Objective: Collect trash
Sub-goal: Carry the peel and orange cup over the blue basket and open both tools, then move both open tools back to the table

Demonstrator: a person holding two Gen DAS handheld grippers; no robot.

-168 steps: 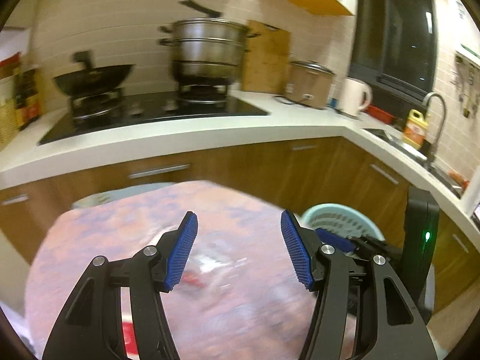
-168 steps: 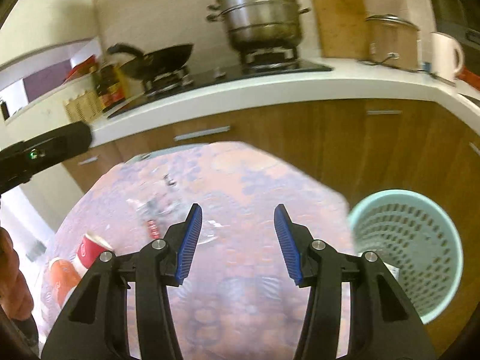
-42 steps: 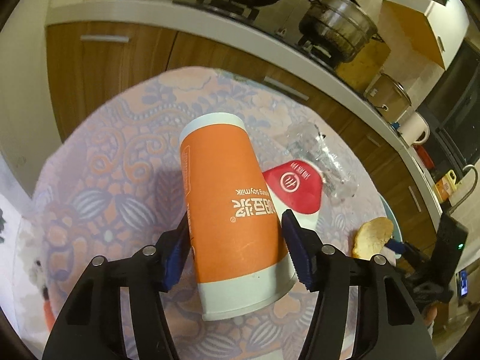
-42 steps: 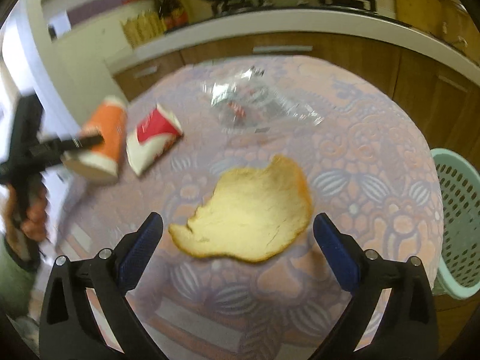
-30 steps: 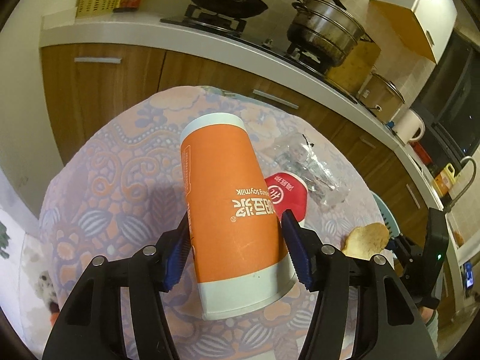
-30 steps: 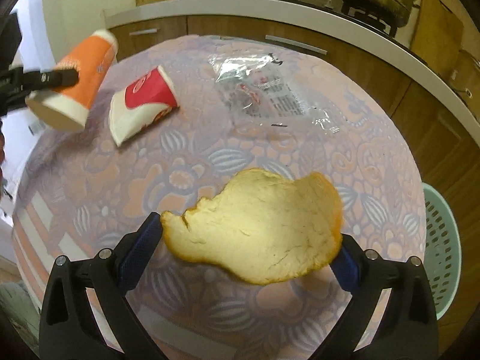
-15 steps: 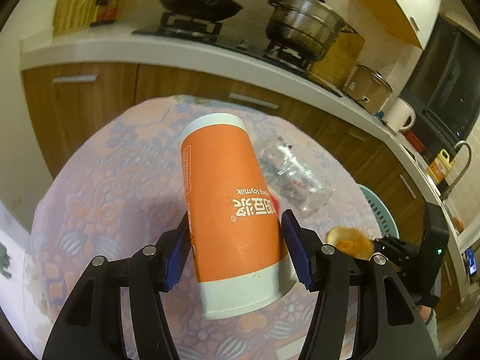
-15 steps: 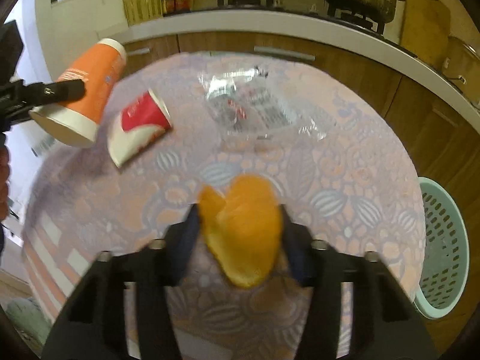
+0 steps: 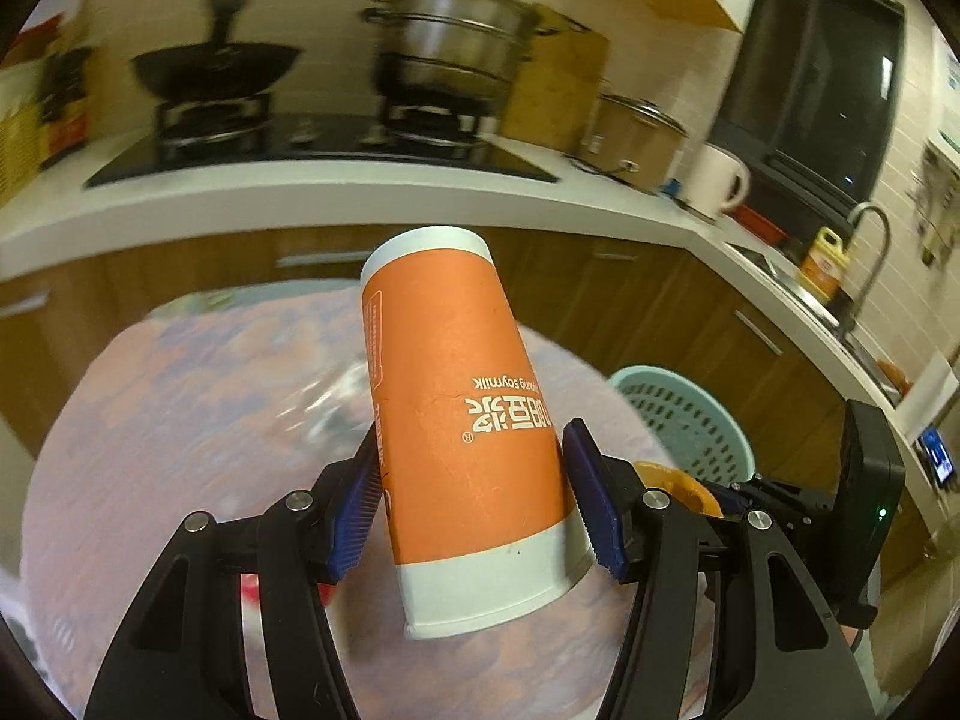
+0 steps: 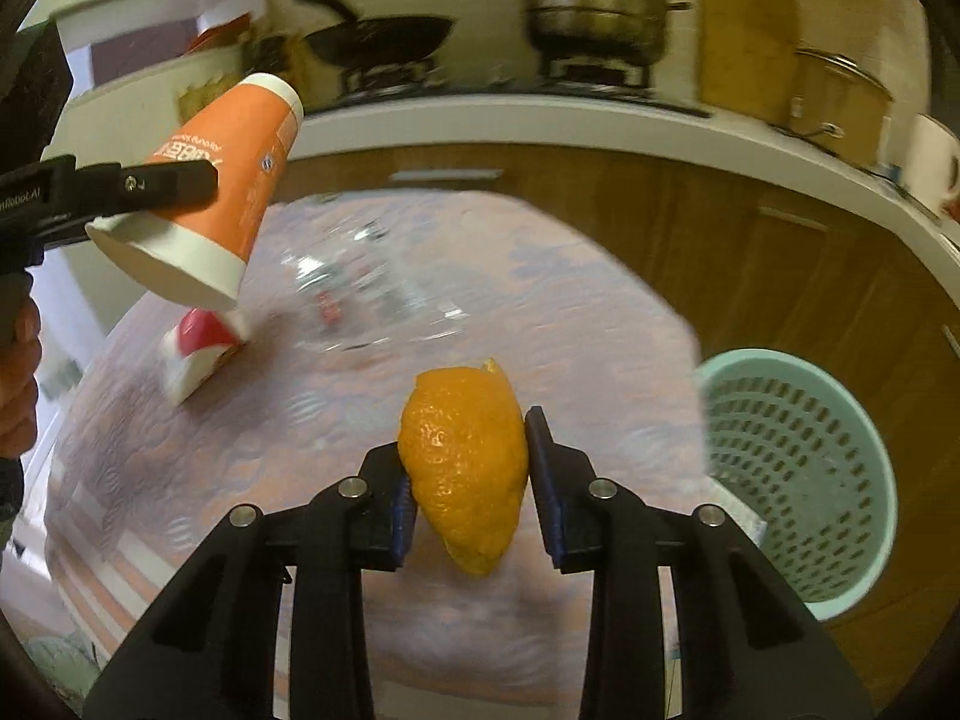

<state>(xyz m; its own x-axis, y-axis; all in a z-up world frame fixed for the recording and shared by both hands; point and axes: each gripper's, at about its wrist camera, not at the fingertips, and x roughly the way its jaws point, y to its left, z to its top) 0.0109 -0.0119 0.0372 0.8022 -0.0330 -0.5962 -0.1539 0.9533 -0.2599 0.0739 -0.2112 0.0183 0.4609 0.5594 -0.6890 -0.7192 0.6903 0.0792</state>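
Observation:
My left gripper [image 9: 474,438] is shut on a tall orange paper cup [image 9: 456,408], held tilted above the round table [image 9: 150,420]. From the right wrist the same cup [image 10: 228,156] hangs at upper left, gripped near its rim. My right gripper [image 10: 467,438] has its jaws closing on a folded orange peel [image 10: 465,468], with both pads pressing its sides. It is held in the air above the table [image 10: 570,312]. The peel [image 9: 678,483] also shows at lower right in the left wrist view. A crushed red paper cup [image 10: 198,348] and a clear plastic wrapper [image 10: 360,294] lie on the table.
A mint-green perforated basket [image 10: 750,357] stands on the floor to the right of the table, its rim [image 9: 660,372] beyond the cup. Wooden cabinets and a white counter with a wok [image 9: 216,69] and a steamer pot [image 9: 450,42] run behind. A hand [image 10: 18,372] shows at the left edge.
The right jaws closed in on the flat peel, folded it and lifted it off the table. Both grippers rose and swung toward the basket side, the cup still held.

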